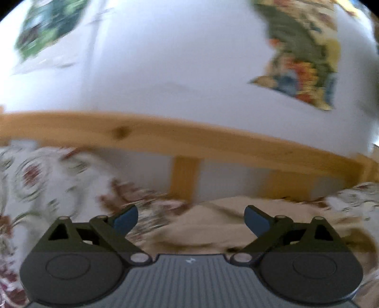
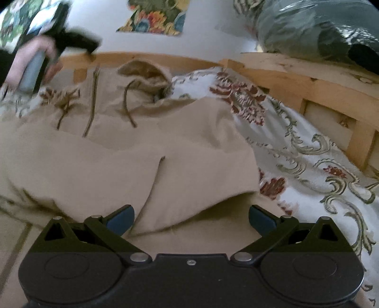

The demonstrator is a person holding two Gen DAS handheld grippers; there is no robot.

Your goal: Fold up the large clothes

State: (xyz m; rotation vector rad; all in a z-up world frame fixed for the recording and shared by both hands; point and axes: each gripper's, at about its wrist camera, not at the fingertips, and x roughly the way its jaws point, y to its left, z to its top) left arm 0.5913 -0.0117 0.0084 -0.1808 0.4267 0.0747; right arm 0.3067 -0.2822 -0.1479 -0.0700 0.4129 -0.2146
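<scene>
A beige hooded sweatshirt [image 2: 146,147] lies spread on a floral bedspread [image 2: 308,151], hood [image 2: 144,73] toward the wooden headboard, drawstrings loose. My right gripper [image 2: 191,219] is open and empty, just above the garment's near folded edge. My left gripper [image 1: 191,219] is open and empty, raised over a beige patch of the sweatshirt [image 1: 213,227] near the headboard; this view is motion-blurred. In the right wrist view the left gripper [image 2: 78,42], held in a hand, shows at the far upper left.
A wooden bed frame [image 1: 189,135] runs along the white wall [image 1: 177,59]. Floral pictures [image 2: 156,16] hang on the wall. A grey-green bundle in plastic [image 2: 308,28] sits on a wooden ledge [image 2: 296,71] at the right.
</scene>
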